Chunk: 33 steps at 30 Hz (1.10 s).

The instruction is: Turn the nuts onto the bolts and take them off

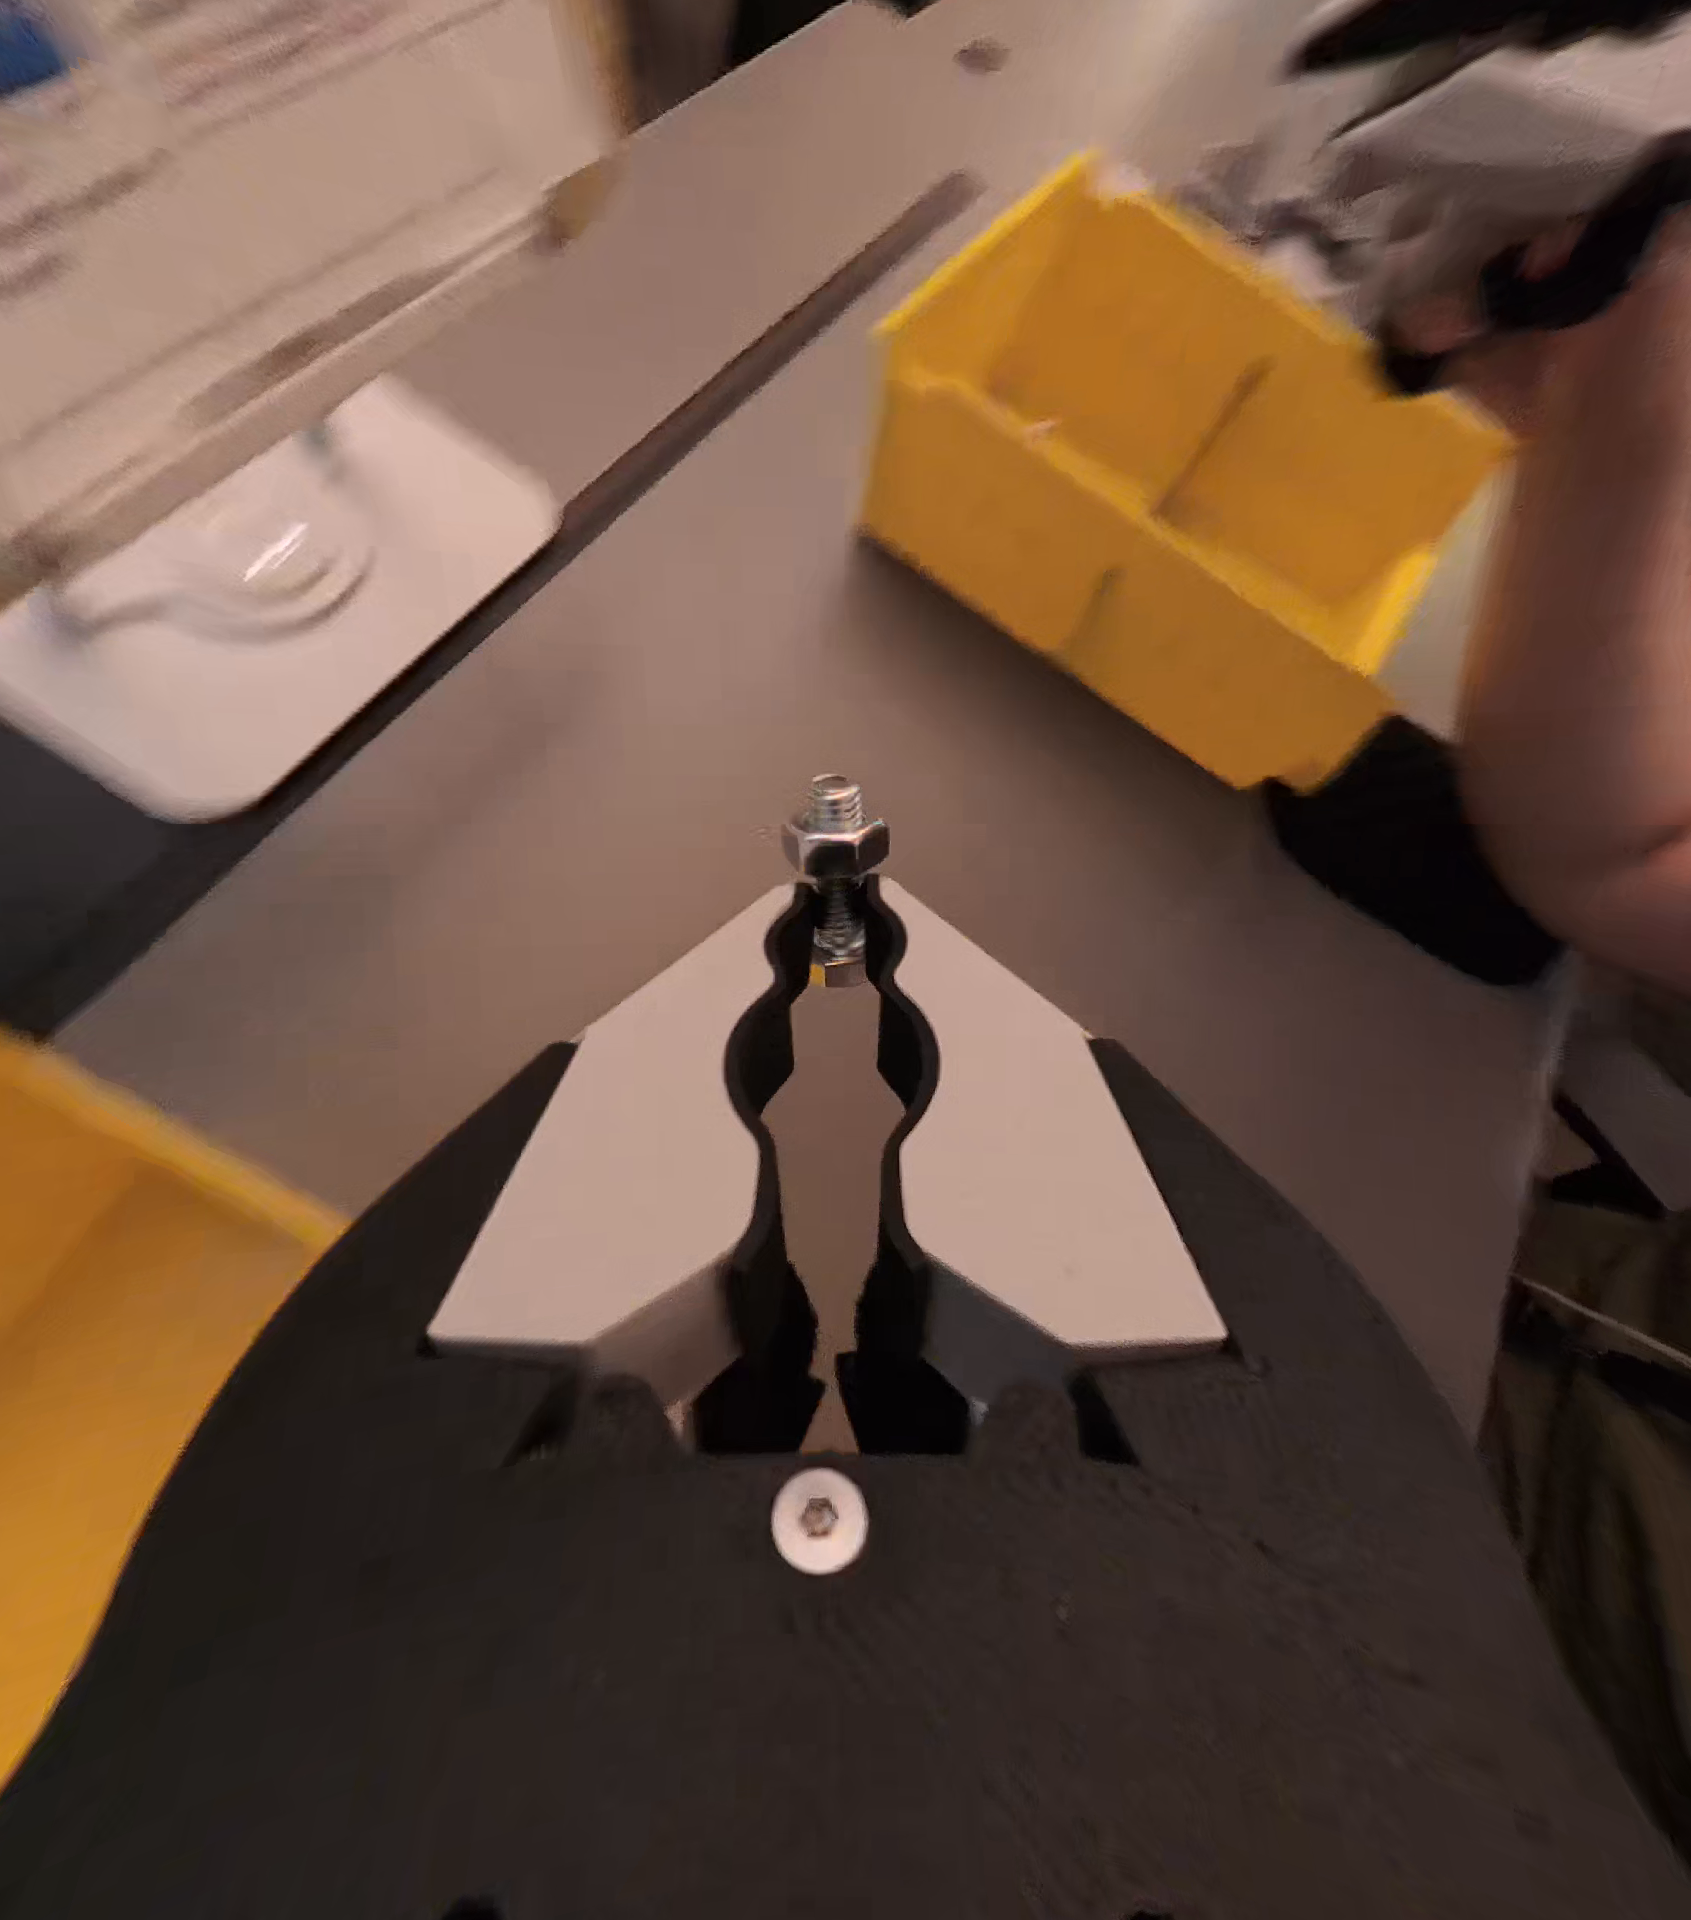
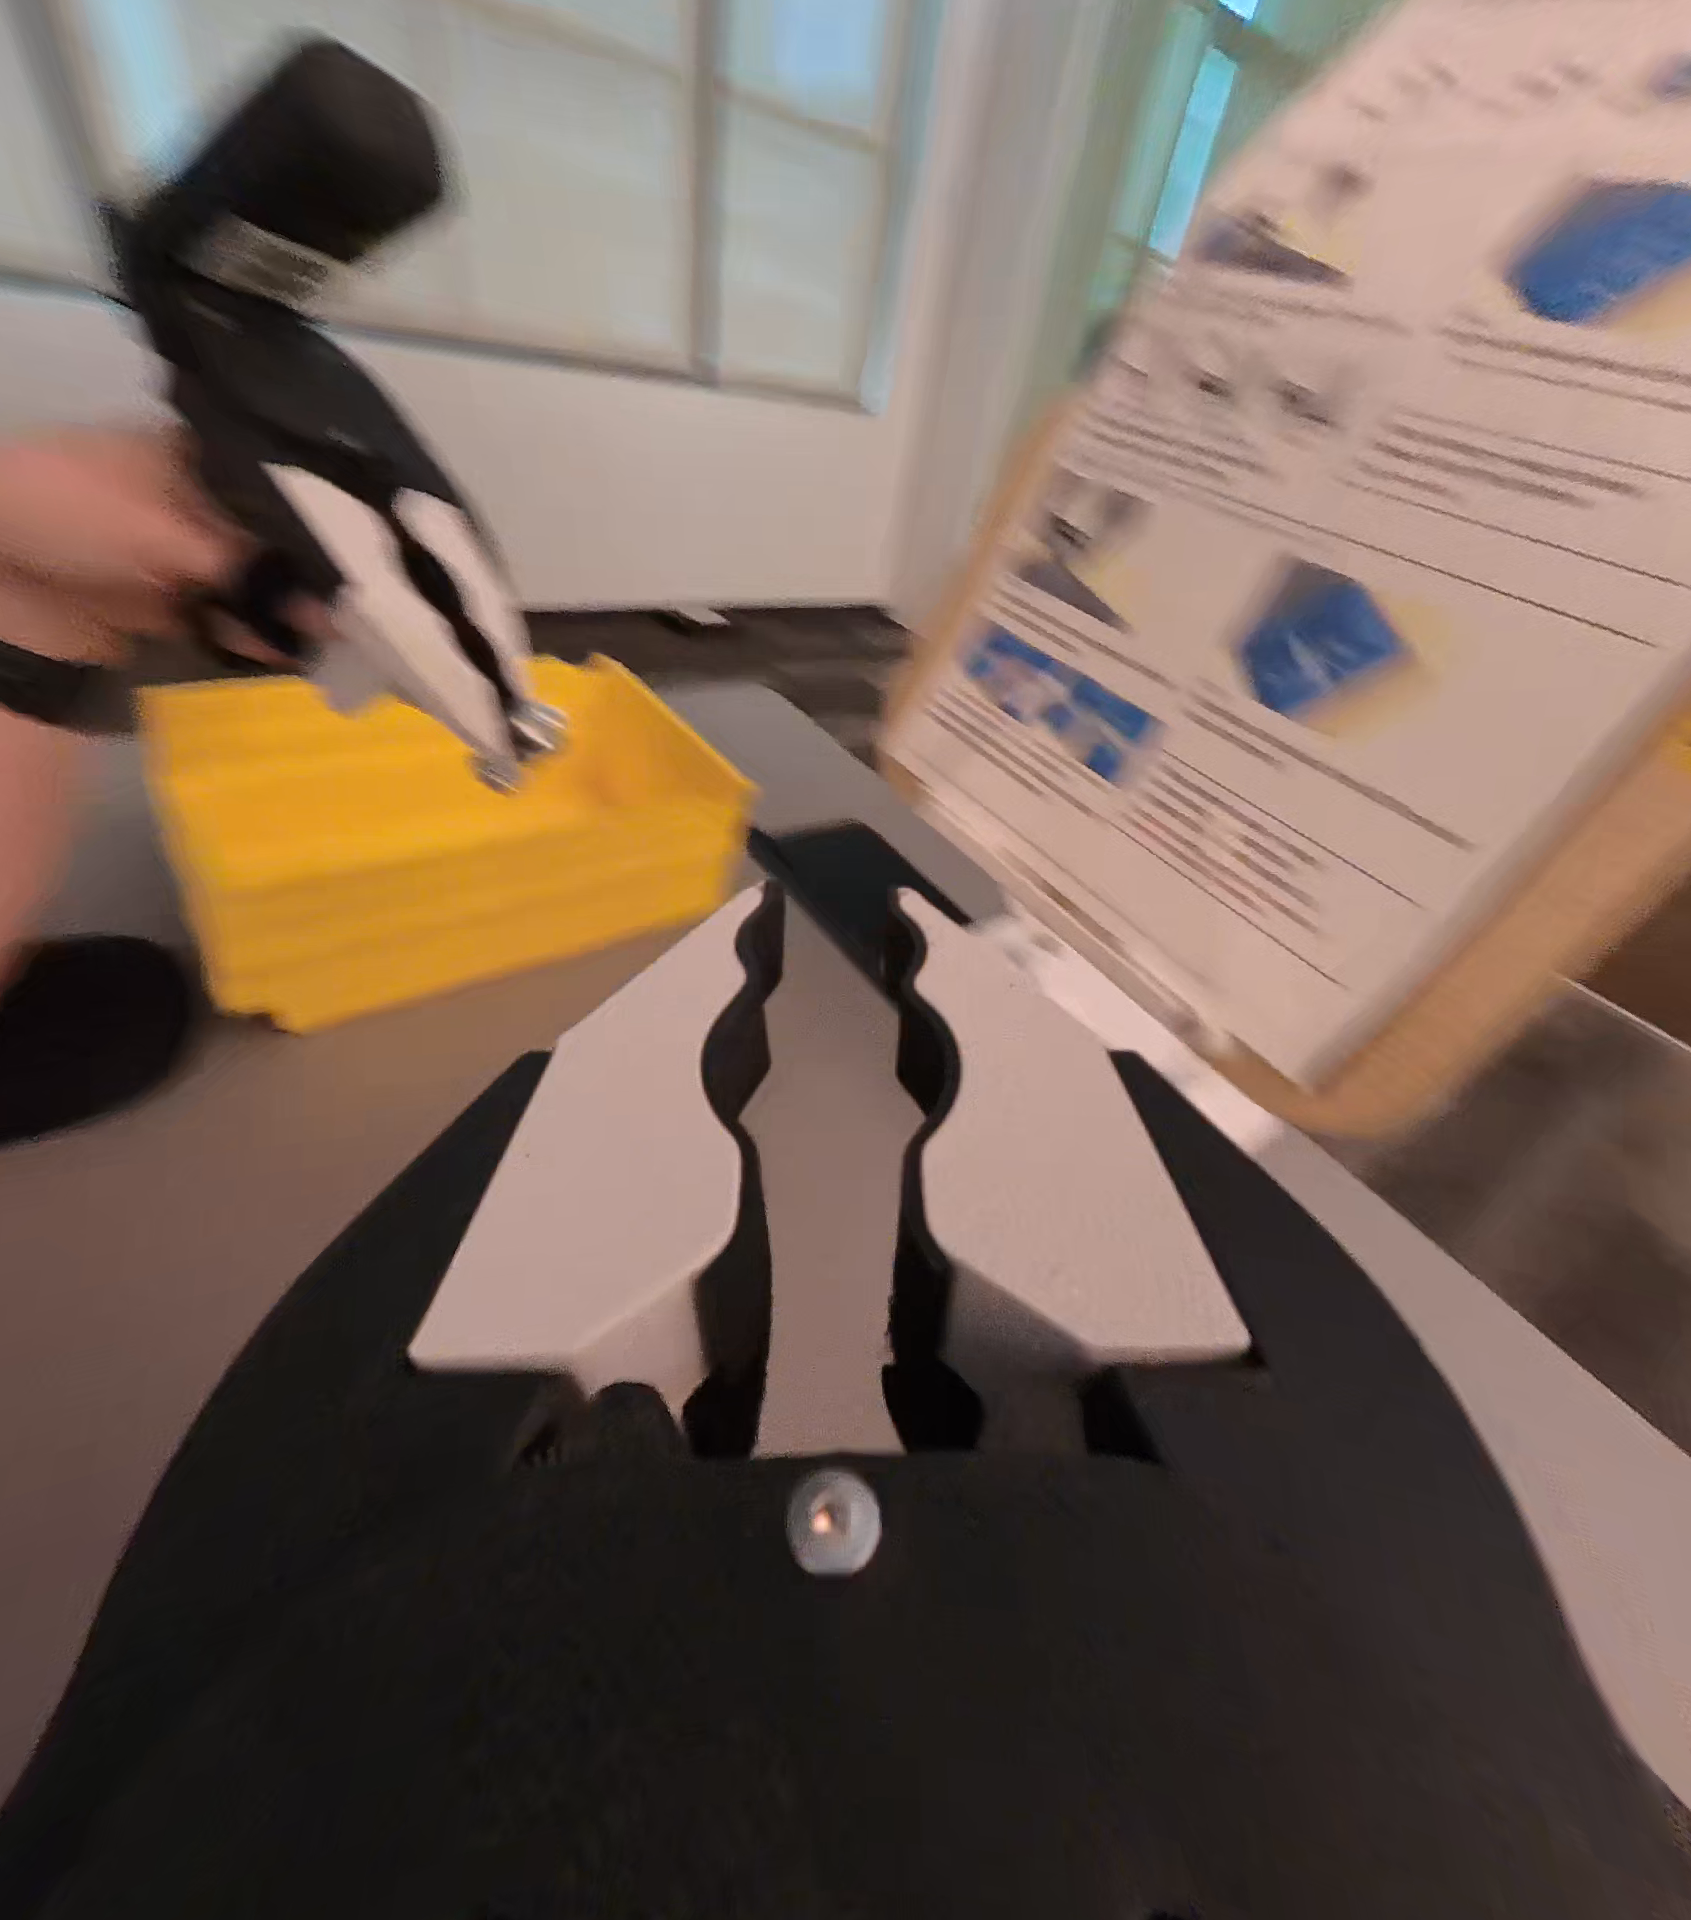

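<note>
My left gripper (image 1: 836, 906) is shut on a silver bolt (image 1: 834, 935), gripping its threaded shank near the head. A silver hex nut (image 1: 835, 837) sits on the thread just past the fingertips, with the bolt's end sticking out beyond it. In the right wrist view the left gripper (image 2: 521, 743) holds the bolt (image 2: 534, 727) over a yellow bin (image 2: 425, 842). My right gripper (image 2: 836, 920) is open with a narrow gap and holds nothing, above the grey table (image 2: 93, 1247).
A yellow divided bin (image 1: 1163, 468) stands at the right on the grey table (image 1: 612, 727), and another yellow bin (image 1: 41, 1299) at the lower left. A white tray (image 1: 228, 623) lies at the left. A person's forearm (image 1: 1599, 748) is at the right. A poster board (image 2: 1340, 571) stands at the right.
</note>
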Motion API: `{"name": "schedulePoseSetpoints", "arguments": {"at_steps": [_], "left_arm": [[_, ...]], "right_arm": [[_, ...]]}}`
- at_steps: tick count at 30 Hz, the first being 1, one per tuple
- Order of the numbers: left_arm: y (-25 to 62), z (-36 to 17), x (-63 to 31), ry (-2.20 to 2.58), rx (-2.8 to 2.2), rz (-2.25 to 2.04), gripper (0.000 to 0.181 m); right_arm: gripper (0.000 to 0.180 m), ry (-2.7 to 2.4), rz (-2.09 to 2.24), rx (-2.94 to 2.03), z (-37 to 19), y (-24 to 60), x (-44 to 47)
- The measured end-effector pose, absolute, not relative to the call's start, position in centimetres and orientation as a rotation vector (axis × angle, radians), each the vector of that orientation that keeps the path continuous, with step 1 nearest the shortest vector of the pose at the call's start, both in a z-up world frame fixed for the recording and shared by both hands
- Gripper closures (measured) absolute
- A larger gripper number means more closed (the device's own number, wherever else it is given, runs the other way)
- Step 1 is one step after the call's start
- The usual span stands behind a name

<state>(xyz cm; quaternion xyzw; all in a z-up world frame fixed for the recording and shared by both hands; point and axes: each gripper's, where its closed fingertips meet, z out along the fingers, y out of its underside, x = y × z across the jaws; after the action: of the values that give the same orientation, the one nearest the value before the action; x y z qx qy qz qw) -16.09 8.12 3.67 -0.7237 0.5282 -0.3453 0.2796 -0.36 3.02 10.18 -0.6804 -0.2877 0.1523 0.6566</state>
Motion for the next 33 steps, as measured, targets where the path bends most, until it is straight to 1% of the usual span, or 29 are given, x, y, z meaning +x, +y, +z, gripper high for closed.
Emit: {"name": "schedulePoseSetpoints", "arguments": {"at_steps": [4, 10, 12, 15, 16, 21, 24, 26, 30, 33], "left_arm": [[1.3, 7.3, -12.3, 1.608, -1.637, -1.198, 0.173], [-2.8, 8.3, -10.9, 1.727, -1.5, -1.191, 0.173], [-3.3, 8.5, -10.8, 1.739, -1.475, -1.189, 0.173], [-3.6, 8.3, -10.7, 1.756, -1.468, -1.173, 0.173], [-3.6, 8.3, -10.7, 1.76, -1.463, -1.175, 0.173], [-4.2, 8.9, -10.5, 1.749, -1.435, -1.282, 0.173], [-4.6, 9.1, -10.5, 1.754, -1.415, -1.366, 0.172], [-4.4, 9.2, -10.2, 1.743, -1.397, -1.386, 0.166], [-4.5, 9.2, -9.5, 1.736, -1.344, -1.42, 0.165], [-4.8, 9.1, -8.9, 1.732, -1.336, -1.45, 0.171]], "right_arm": [[0.162, -0.745, 0.748, -1.445, 11.3, 0.2, -6.9], [0.161, -0.823, 1.061, -1.385, 11.3, -2.0, -10.5], [0.161, -0.834, 1.083, -1.394, 10.9, -2.0, -11.0], [0.169, -0.852, 1.13, -1.393, 10.7, -2.4, -11.4], [0.169, -0.852, 1.143, -1.394, 10.7, -2.4, -11.4], [0.172, -0.847, 1.182, -1.366, 11.4, -2.9, -11.1], [0.173, -0.857, 1.166, -1.37, 11.5, -3.1, -11.2], [0.172, -0.84, 1.169, -1.363, 11.8, -3.1, -11.1], [0.173, -0.794, 1.209, -1.355, 12.3, -2.9, -10.7], [0.173, -0.795, 1.204, -1.365, 12.1, -2.7, -10.5]]}}
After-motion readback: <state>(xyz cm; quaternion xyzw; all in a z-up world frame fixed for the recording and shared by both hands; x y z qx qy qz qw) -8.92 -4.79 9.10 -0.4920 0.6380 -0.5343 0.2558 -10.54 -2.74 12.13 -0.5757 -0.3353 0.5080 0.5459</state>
